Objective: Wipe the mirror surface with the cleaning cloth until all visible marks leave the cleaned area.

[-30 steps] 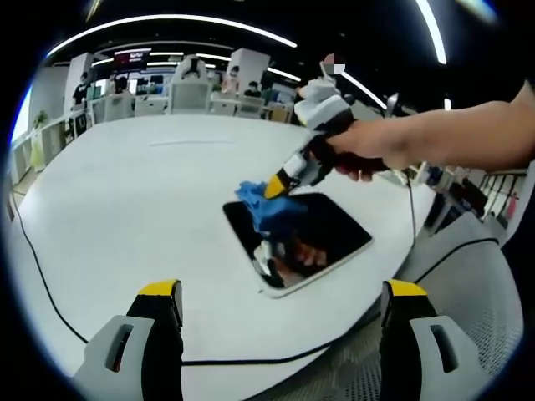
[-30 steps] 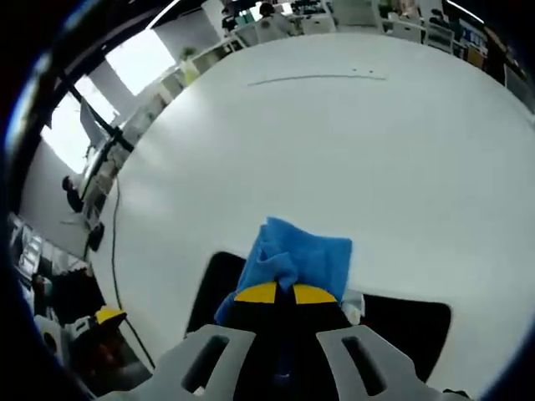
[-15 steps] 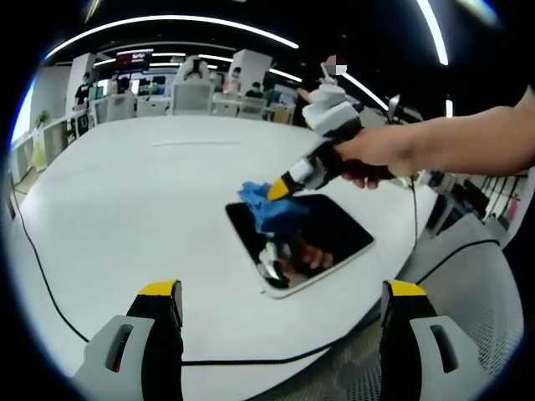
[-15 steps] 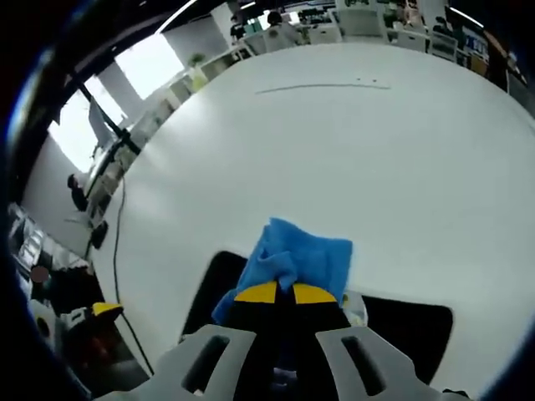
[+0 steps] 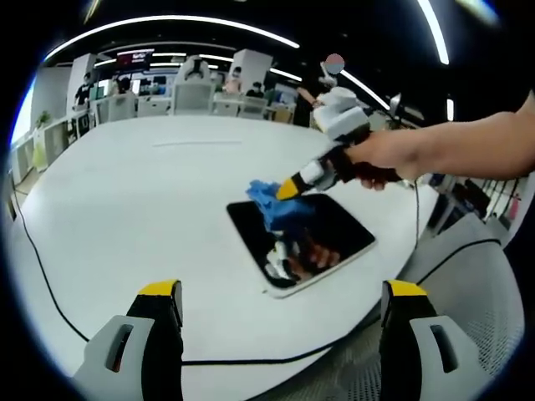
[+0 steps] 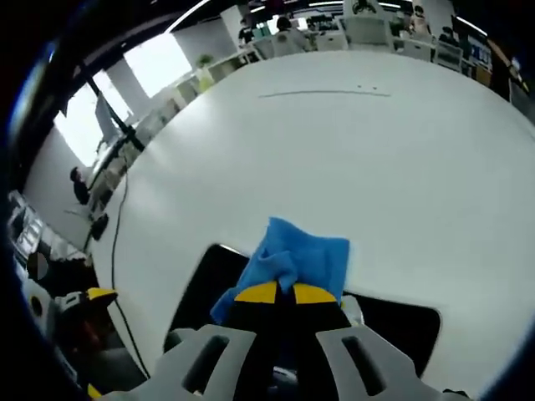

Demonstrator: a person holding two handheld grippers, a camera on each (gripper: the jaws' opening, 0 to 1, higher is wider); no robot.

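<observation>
currently, step: wiping under way.
mirror [image 5: 313, 238]: flat on the white table [image 5: 125, 217], near the edge closest to the person.
cloth [image 5: 280, 207]: blue, pinched in the right gripper [image 5: 288, 187], pressed on the mirror's far corner.
left gripper [image 5: 280, 322]: jaws wide apart, holding nothing, hovering off the table's near edge.
progress: marks hard to judge under reflections; most of the glass looks still to cover.
</observation>
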